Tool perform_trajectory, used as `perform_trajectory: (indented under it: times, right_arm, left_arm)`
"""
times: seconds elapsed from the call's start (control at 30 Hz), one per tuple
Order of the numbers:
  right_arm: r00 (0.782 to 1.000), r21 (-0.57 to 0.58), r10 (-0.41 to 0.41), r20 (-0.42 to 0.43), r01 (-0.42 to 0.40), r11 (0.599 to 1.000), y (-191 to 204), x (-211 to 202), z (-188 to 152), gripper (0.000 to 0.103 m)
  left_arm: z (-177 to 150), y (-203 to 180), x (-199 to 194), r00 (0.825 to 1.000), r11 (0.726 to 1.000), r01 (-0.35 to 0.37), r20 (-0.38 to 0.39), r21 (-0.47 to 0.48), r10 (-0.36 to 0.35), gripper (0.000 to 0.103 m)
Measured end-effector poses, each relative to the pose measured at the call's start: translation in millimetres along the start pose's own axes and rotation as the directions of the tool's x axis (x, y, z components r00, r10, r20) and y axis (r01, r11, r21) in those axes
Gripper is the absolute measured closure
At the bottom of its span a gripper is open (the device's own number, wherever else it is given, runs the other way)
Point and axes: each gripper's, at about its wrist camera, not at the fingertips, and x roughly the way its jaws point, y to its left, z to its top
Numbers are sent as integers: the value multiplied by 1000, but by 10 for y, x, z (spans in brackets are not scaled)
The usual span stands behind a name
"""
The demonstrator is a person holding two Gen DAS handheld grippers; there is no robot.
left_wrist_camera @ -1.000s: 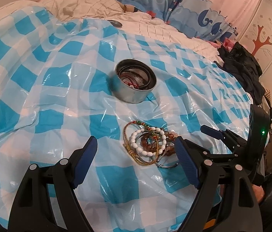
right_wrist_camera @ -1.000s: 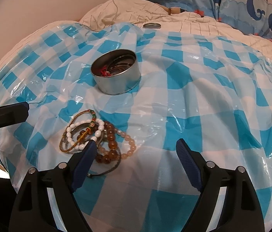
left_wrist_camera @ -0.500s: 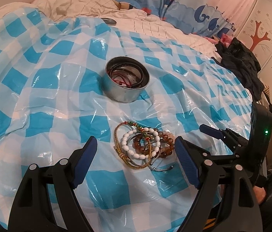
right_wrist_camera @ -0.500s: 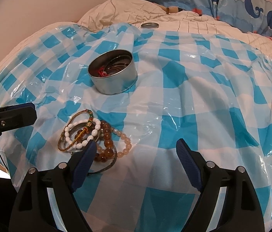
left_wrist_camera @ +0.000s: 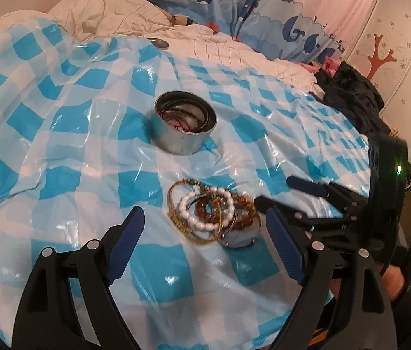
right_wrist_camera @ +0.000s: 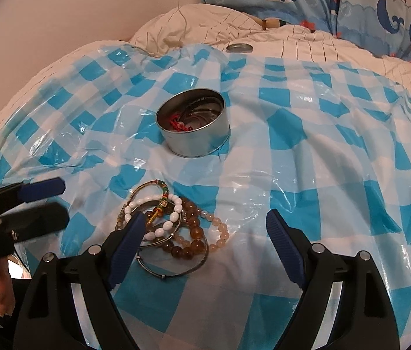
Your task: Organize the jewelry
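Observation:
A pile of bracelets point(left_wrist_camera: 212, 217) lies on the blue-checked plastic sheet: white beads, amber beads, gold bangles and a silver bangle. It also shows in the right wrist view point(right_wrist_camera: 170, 227). A round metal tin point(left_wrist_camera: 183, 129) with red and dark jewelry inside stands beyond the pile, and shows in the right wrist view point(right_wrist_camera: 193, 125) too. My left gripper point(left_wrist_camera: 205, 230) is open and empty, its jaws either side of the pile just short of it. My right gripper point(right_wrist_camera: 205, 227) is open and empty, its left finger over the pile's near edge.
The tin's lid point(right_wrist_camera: 239, 47) lies at the sheet's far edge on a white quilt. A whale-print curtain point(left_wrist_camera: 234, 5) hangs behind. Dark clothes point(left_wrist_camera: 354, 102) lie at the right. The sheet point(right_wrist_camera: 322, 160) is wrinkled and covers a bed.
Both grippers have moved a little closer to the bracelet pile and tilted up slightly. The pile and the tin have not moved. Both stay open.

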Motion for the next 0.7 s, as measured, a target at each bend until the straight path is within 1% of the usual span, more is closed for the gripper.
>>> perform_trajectory:
  times: [0.07,0.2,0.37,0.47,0.53,0.7]
  right_arm:
    - [1000,9,-8,0,8,1000,-20,10,1,22]
    - [1000,29,-26,-2,26,999,-66,47,5,22]
    - [999,50,-37,30,36,998,-105,37,12,22]
    - [998,55,-39,47,36,998,-110,23,13,22]
    - [998,54,-36,54,34,998,-108,21,4,20]
    - [996,47,-54,66,51,998,-125,16,-26,19]
  left_arm:
    - [-56,29,-54,1000,1000,-4,5,-17,4,22]
    - [-162,126,-176,1000,997,5,25,-79,-3,22]
    - [-314,199,-361,998,990,18,59,-137,-10,22]
    - [-415,213,-461,997,987,23,82,-159,-11,21]
    - [-486,218,-515,996,985,22,93,-170,-6,21]
    - [-579,221,-531,995,983,10,97,-182,8,20]
